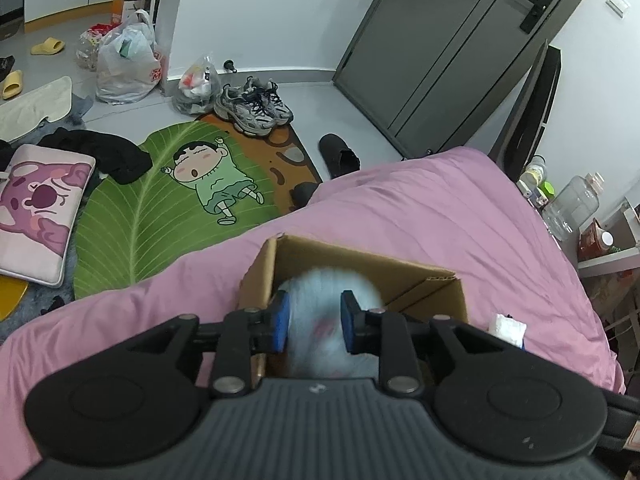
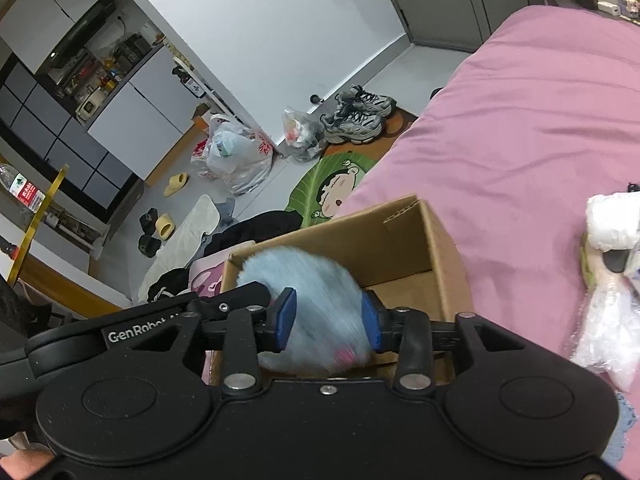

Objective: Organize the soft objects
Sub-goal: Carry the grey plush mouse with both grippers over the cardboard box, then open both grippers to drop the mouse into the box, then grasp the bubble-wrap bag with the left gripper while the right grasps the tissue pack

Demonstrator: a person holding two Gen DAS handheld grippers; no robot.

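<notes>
A light blue furry plush (image 1: 326, 296) sits in an open cardboard box (image 1: 360, 264) on a pink bed. My left gripper (image 1: 315, 322) is over the box, its blue pads on either side of the plush; whether they press it is unclear. In the right wrist view the same plush (image 2: 308, 280) is blurred and lies between my right gripper (image 2: 329, 320) pads, over the box (image 2: 420, 236). The left gripper's arm reaches the plush from the left there. A white soft bundle (image 2: 612, 220) lies on the bed to the right.
The pink bedcover (image 1: 420, 208) spreads around the box. A white item (image 1: 508, 328) lies right of the box. On the floor are a green cartoon mat (image 1: 168, 196), sneakers (image 1: 252, 106), plastic bags, black clothes and a pink cushion (image 1: 36, 208). A cluttered side table stands at right.
</notes>
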